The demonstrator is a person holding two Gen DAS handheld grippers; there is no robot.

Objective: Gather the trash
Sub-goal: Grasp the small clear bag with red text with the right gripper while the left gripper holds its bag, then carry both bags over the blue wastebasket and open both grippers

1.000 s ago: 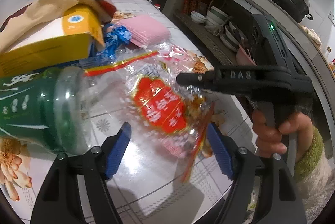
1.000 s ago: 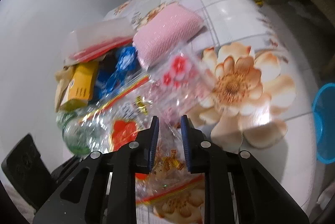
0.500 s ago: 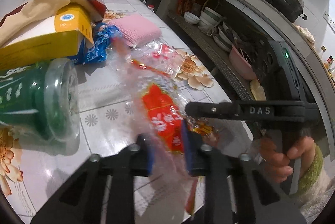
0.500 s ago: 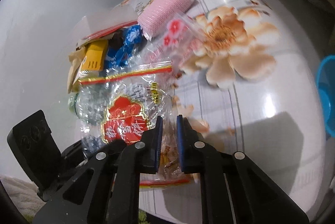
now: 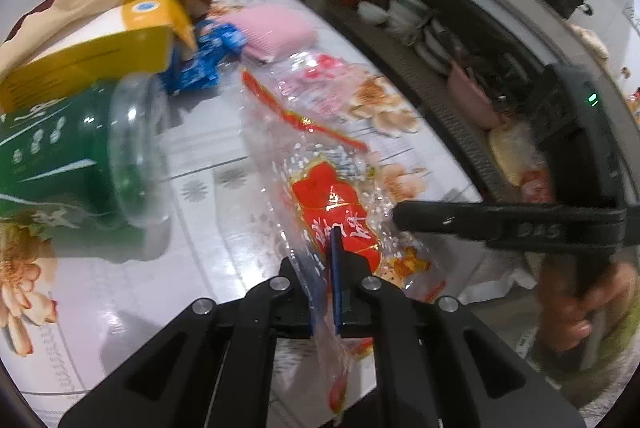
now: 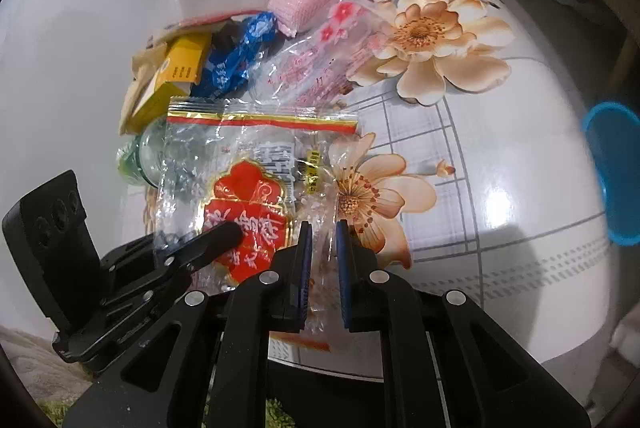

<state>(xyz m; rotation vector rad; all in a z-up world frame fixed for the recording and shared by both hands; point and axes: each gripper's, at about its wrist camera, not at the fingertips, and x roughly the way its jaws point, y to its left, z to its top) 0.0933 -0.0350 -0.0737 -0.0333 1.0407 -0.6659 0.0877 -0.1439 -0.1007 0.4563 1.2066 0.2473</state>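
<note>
**Two-Claw Hold on a Clear Snack Wrapper**

**Left wrist view.** The left claw (image 5: 335, 268) is closed, pinching the near edge of the clear snack wrapper (image 5: 320, 167) with the red label. The wrapper rises from the jaws at lower centre toward the middle of the frame, draped above the counter (image 5: 120, 300). The right claw (image 5: 404, 216) enters from the right edge, its tip touching or just beside the wrapper's right side; from here its grip cannot be judged. A green bottle (image 5: 72, 163) and a yellow box (image 5: 88, 59) lie at the left, apart from the wrapper.

**Right wrist view.** The right claw (image 6: 322, 260) stands at lower centre, its jaws opening slightly. The wrapper (image 6: 248, 179) has its lower right edge between the pads, with a narrow gap visible; firm contact is not evident. The left claw (image 6: 230, 232) clamps the wrapper's lower left.

**Procedure.** Keep the left pinch firm. Thin film slips easily, so let one claw carry it and lift clear of the remaining litter before moving toward the blue bin (image 6: 616, 171) at the right edge.
</note>
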